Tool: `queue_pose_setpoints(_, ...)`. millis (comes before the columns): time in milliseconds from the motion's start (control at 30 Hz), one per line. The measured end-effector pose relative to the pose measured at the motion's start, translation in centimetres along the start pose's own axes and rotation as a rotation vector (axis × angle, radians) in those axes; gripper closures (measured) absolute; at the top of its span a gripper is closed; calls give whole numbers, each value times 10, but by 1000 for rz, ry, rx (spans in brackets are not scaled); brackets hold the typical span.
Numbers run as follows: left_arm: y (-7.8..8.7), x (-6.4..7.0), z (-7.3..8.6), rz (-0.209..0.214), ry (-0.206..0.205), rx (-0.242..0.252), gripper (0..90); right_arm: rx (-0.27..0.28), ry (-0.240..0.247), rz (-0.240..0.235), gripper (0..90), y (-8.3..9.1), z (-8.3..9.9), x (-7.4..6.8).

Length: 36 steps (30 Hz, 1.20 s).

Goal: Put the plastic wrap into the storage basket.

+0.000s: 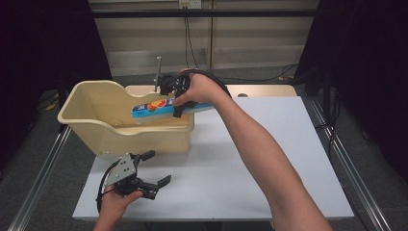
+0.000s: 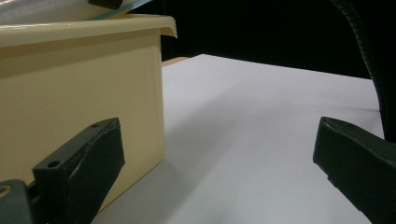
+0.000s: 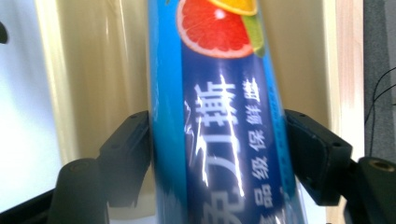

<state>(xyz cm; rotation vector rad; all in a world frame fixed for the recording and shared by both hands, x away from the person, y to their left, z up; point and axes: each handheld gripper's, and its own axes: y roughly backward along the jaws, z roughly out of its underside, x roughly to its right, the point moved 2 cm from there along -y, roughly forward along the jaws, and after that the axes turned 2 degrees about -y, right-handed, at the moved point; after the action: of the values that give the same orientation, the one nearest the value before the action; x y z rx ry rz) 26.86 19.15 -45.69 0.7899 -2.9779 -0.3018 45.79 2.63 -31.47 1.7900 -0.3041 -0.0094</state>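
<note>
White worktop (image 1: 269, 159) carries a cream tub (image 1: 96, 103) at its far-left corner; the right gripper (image 1: 179, 96) pinches a blue box (image 1: 159, 108) over it. Judging by this, lowering and release come next, while the left gripper (image 1: 144, 168) waits spread near the front-left edge.

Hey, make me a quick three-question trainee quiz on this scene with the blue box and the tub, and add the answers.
1. True or false: the right gripper is shut on the blue cling-film box.
2. The left gripper is: A) open above the white tabletop; B) shut on the tub's rim; C) inside the tub.
3. Fill in: the box is held over the cream plastic ____.

Key: 1 true; 2 A; 3 tub.
</note>
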Motion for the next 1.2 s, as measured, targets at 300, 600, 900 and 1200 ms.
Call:
queue_pose_setpoints(300, 0, 0, 0, -1, -1, -2, 18, 6, 4, -3, 270, 4, 1, -1)
queue_pose_setpoints(600, 0, 0, 0, -1, -7, -10, 18, 74, -3, 16, 322, 23, -2, 0)
queue_pose_setpoints(900, 0, 1, 0, 3, -3, -8, 18, 77, 1, 51, 292, 34, -1, 0)
queue_pose_setpoints(1200, 0, 2, 1, 0, -2, -9, 18, 100, -57, 68, 217, 42, 15, 12)
